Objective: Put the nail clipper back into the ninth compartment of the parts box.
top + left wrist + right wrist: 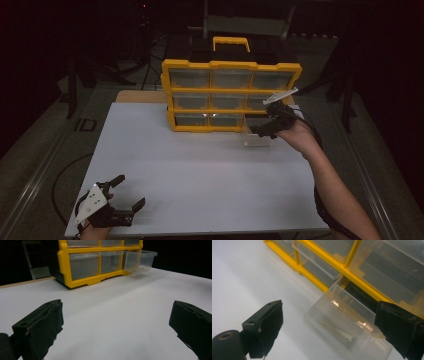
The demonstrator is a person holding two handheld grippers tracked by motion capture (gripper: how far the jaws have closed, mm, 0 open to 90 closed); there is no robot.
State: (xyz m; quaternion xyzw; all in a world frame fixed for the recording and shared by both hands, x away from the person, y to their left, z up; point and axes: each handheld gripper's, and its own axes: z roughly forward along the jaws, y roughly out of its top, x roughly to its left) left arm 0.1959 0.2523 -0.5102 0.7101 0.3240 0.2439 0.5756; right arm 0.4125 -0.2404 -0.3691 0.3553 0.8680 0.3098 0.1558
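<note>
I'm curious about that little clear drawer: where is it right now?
The clear drawer sticks out of the bottom-right slot of the yellow organizer, at the table's far right in the high view, just under the open right gripper.

My right gripper (329, 332) hangs wide open, the pulled-out clear drawer (347, 327) between its jaws, the yellow organizer (352, 271) beyond.

Camera setup: one fixed overhead, two riding on the grippers.

High view looks forward and down over the whole table (200, 170). Left gripper view sits low, far from the yellow cabinet (100, 262); right gripper view looks down close on the pulled-out clear drawer (347, 325). All three share both.
</note>
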